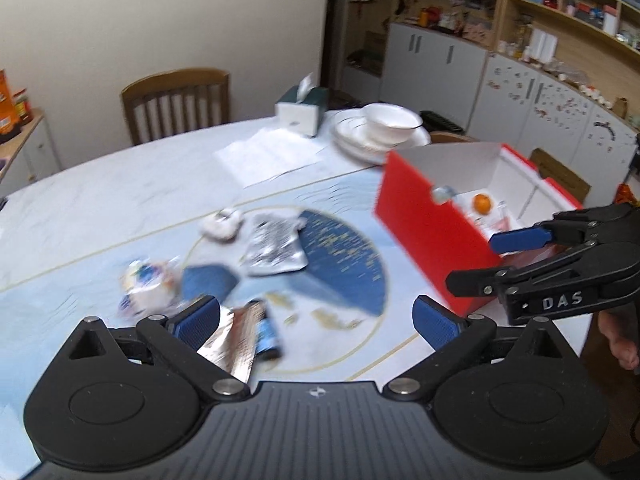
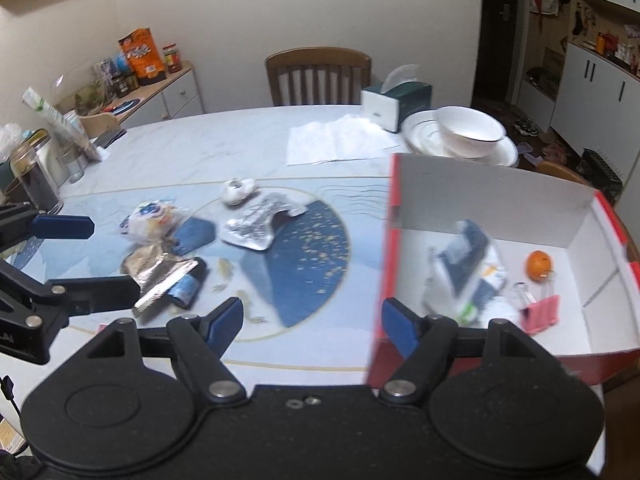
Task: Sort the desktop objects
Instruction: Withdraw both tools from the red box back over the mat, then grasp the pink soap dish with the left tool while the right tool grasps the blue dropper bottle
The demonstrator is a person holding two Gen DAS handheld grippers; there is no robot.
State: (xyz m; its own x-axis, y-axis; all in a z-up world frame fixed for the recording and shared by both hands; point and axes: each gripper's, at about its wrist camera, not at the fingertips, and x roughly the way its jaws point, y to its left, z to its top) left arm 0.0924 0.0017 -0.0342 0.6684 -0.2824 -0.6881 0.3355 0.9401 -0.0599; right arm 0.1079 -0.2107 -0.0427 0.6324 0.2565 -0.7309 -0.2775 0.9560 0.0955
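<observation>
Left gripper [image 1: 316, 318]: blue-padded jaws spread wide, nothing between them, touching nothing; it hangs above the near litter on the table. One.

Right gripper [image 2: 312, 322]: blue-padded jaws also wide apart and empty, poised over the near left corner of the box; its right finger [image 2: 400, 326] overlaps the red wall in the picture, contact not discernible. One.

Crumpled silver foil wrapper with a dark blue end [image 2: 170, 280]: one, lying flat on the table, nearest the left gripper.

Round white-and-blue printed packet [image 2: 148, 220]: one, beside a small flat dark blue piece [image 2: 194, 234], one.

Flattened silver foil pouch with black print [image 2: 258, 226]: one, at the middle of the blue round design on the table.

Small crumpled white wad [image 2: 238, 190]: one, just beyond the pouch.

Open red cardboard box with white inside [image 2: 480, 184]: one, on the right of the table. In it: one blue-and-white packet [image 2: 466, 256], blurred; one small orange fruit [image 2: 538, 265]; one pink binder clip [image 2: 540, 312].

Pale marble-patterned round table [image 2: 200, 148]: one.

White bowl [image 2: 470, 128] on stacked white plates [image 2: 420, 136], number of plates not discernible.

Green-and-white tissue box [image 2: 394, 102]: one.

White paper sheets [image 2: 332, 140]: number not discernible.

Brown wooden chair [image 2: 318, 76]: one behind the table.
</observation>
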